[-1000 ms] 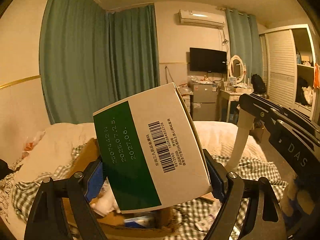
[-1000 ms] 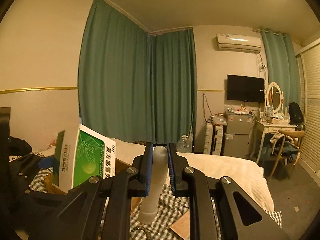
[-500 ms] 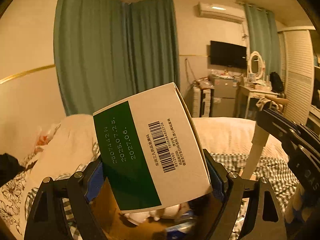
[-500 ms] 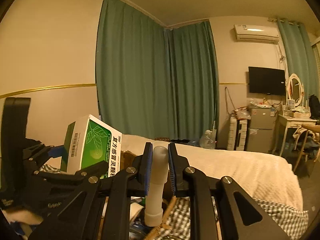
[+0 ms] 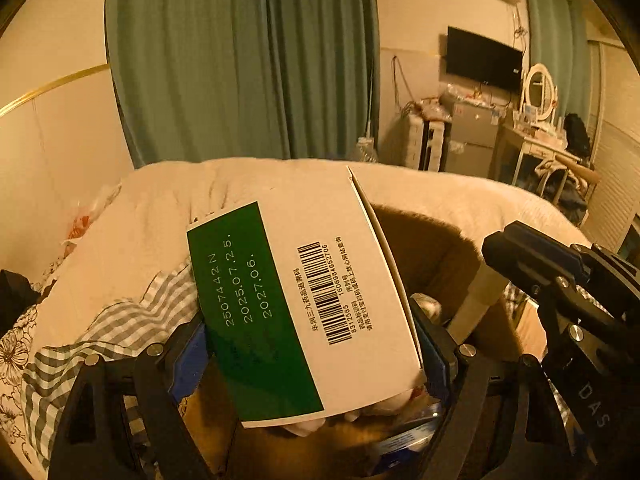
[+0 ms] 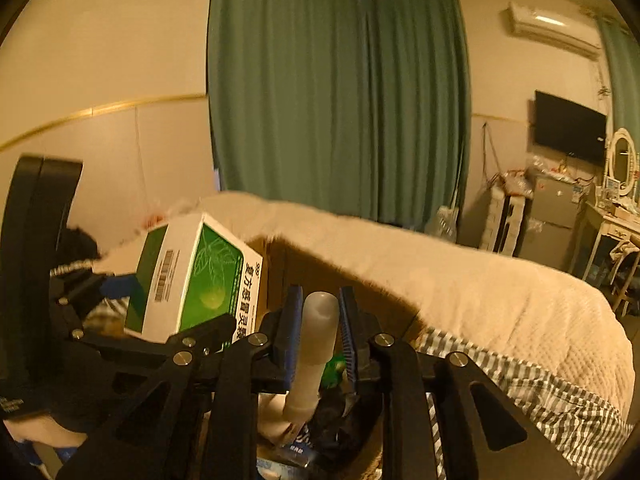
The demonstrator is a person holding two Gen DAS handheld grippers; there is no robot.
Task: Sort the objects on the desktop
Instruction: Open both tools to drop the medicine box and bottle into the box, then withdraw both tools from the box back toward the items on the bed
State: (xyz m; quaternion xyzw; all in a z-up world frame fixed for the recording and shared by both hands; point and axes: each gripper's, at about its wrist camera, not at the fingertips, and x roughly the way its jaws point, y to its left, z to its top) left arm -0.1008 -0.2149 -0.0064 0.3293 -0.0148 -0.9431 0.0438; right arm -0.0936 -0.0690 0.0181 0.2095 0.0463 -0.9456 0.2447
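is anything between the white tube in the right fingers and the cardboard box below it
Nothing visible blocks it. The white tube hangs over the open cardboard box, whose bottom already holds packets. The right gripper, jaws just opening, has a gap beside the tube.

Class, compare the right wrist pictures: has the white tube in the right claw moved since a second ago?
Yes. The white tube has come down toward the cardboard box, and the green curtain now sits higher in view. The claw's jaws have just been opening around it.

There is a bed (image 5: 460, 200) in front of me. A fluffy cream blanket (image 6: 500, 292) lies on it, and a checked cloth (image 5: 100, 344) too. A brown cardboard box (image 5: 432, 256) sits on the bed with small things inside.
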